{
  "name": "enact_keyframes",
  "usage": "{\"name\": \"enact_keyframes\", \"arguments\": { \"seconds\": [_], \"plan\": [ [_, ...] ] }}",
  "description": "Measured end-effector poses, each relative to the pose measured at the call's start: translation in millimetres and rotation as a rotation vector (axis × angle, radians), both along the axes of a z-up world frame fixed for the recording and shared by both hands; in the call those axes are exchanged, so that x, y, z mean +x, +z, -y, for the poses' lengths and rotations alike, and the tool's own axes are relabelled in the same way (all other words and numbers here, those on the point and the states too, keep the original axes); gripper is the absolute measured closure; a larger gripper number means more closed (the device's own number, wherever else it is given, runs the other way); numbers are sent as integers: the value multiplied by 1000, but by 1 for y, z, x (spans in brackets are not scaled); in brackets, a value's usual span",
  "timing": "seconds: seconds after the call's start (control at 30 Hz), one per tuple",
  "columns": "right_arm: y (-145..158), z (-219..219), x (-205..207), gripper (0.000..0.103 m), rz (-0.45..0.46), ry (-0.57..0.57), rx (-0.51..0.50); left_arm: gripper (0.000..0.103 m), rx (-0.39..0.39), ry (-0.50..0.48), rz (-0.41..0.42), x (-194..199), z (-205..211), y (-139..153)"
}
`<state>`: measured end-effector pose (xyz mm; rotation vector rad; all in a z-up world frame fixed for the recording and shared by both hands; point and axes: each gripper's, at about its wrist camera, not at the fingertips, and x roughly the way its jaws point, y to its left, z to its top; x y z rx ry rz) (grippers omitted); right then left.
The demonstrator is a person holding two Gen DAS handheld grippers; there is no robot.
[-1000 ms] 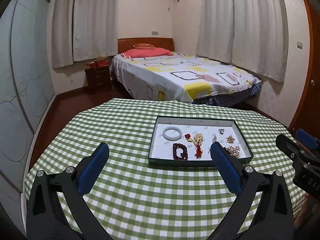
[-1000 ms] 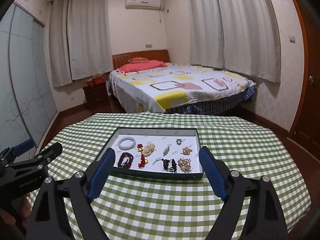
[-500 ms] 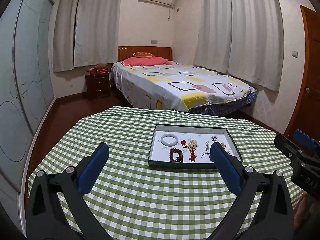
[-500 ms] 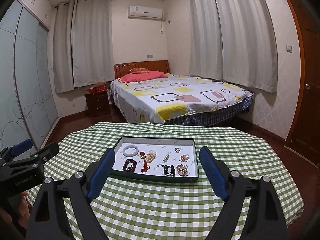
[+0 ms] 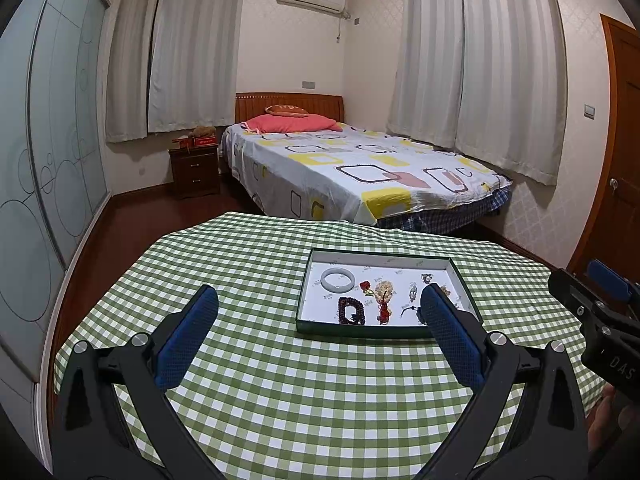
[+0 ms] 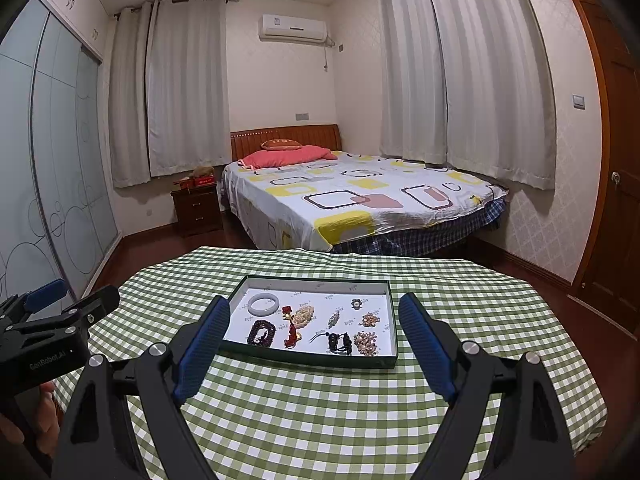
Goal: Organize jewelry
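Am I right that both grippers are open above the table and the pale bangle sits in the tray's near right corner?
Not quite. The right wrist view shows the pale bangle in the tray's far left corner. Both the left gripper and right gripper are open above the table.

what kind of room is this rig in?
A home bedroom, almost certainly: a made bed with a wooden headboard, a nightstand beside it, and a wall air conditioner above curtained windows.
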<state>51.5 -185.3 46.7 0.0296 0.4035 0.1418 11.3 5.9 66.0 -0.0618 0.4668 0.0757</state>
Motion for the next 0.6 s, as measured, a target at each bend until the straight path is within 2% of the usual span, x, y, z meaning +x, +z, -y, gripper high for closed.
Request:
{"name": "enact_keyframes", "arguments": {
  "seconds": [0.6],
  "plan": [
    [1, 0, 0, 19, 5, -1, -3, 4, -8, -5, 2, -1, 2, -2]
  ]
}}
